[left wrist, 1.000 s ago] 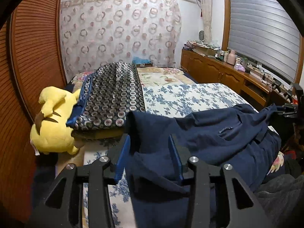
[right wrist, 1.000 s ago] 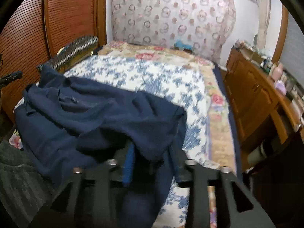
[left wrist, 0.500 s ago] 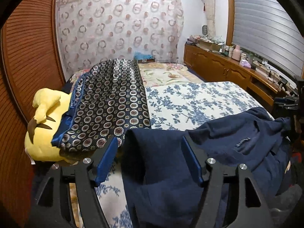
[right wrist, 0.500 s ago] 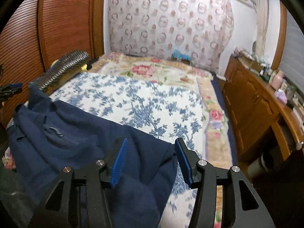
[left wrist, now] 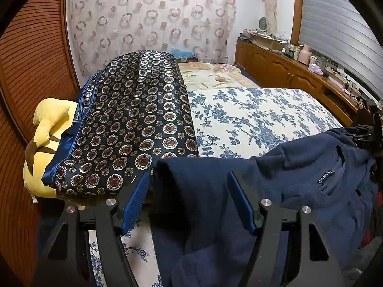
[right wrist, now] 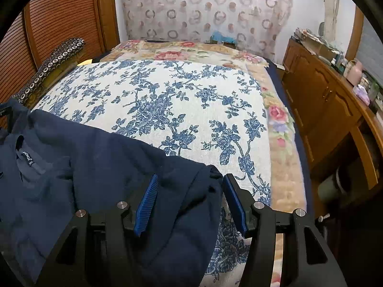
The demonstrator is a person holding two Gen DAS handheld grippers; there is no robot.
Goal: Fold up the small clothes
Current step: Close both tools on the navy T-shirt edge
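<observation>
- The dark navy knit pullover with a neck label [left wrist: 299, 167] lies spread across the near edge of the bed, over the white bedspread printed with blue flowers [right wrist: 167, 100]; its neck opening faces up, midway between the two tools.
- The left gripper [left wrist: 189, 198] has its jaws spread wide, with one shoulder corner of the pullover lying between the blue pads, not pinched.
- The right gripper [right wrist: 190, 198] likewise stands with jaws apart, the opposite shoulder corner between them, unclamped.
- Risk: the lower part of the garment appears to hang over the near edge of the bed; judged from this, its weight could drag the unheld cloth off the bed.
- Risk: the fabric is bunched around the neck label; a fold made over these wrinkles would likely come out uneven.
- Risk: closing on a single layer, or on the bedspread beneath, could lift the wrong material.
- Along the left edge of the bed lies a folded dark quilt patterned with ringed medallions [left wrist: 134, 124], close to the left shoulder corner; a yellow plush toy [left wrist: 47, 138] rests beyond it.
- A slatted wooden wardrobe door [left wrist: 28, 76] stands on the left side, a ring-patterned curtain [right wrist: 203, 12] behind the far edge, and a cluttered wooden sideboard [right wrist: 323, 95] along the right side.
</observation>
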